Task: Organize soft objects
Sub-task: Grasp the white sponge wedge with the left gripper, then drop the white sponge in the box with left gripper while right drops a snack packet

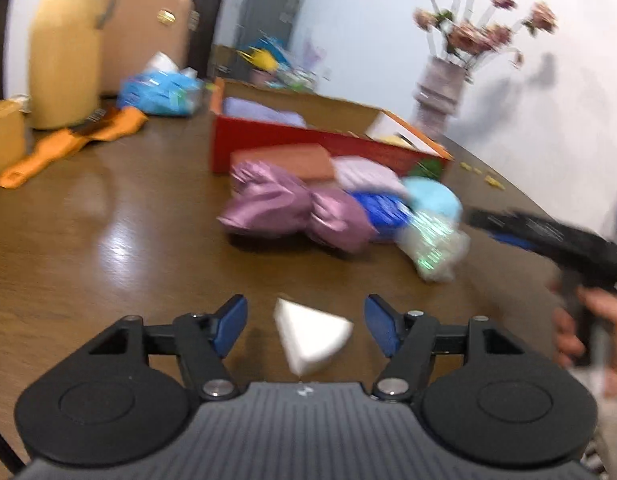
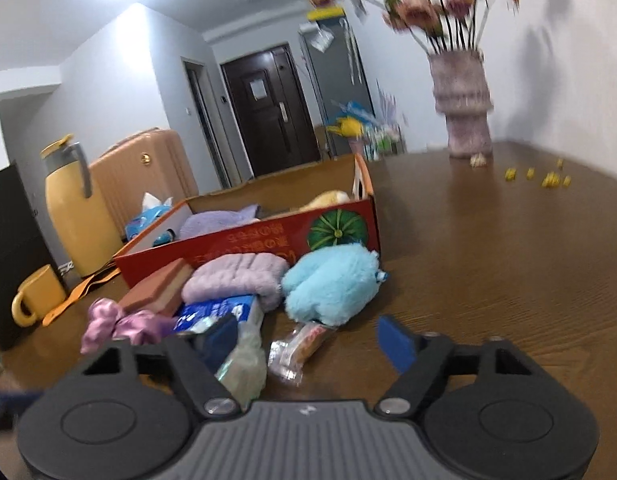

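Note:
A red cardboard box (image 1: pixel 308 144) (image 2: pixel 244 248) stands on the brown table with a lilac towel (image 2: pixel 216 220) inside. In front of it lies a pile: a pink satin bow (image 1: pixel 292 208) (image 2: pixel 120 326), an orange-brown sponge block (image 1: pixel 288 160) (image 2: pixel 156 286), a lilac folded cloth (image 2: pixel 236 280), a blue tissue pack (image 2: pixel 216 312), a light blue plush toy (image 2: pixel 332 284) and a clear plastic bag (image 1: pixel 436 248) (image 2: pixel 244 364). My left gripper (image 1: pixel 306 326) is open, with a white wedge sponge (image 1: pixel 310 334) lying between its fingers. My right gripper (image 2: pixel 308 340) is open and empty beside the bag.
A yellow thermos (image 1: pixel 64 52) (image 2: pixel 74 208), a yellow mug (image 2: pixel 38 294), an orange cloth (image 1: pixel 68 144) and a blue tissue packet (image 1: pixel 160 92) sit at the left. A vase of flowers (image 2: pixel 462 104) stands far right. A snack wrapper (image 2: pixel 296 352) lies near the right gripper.

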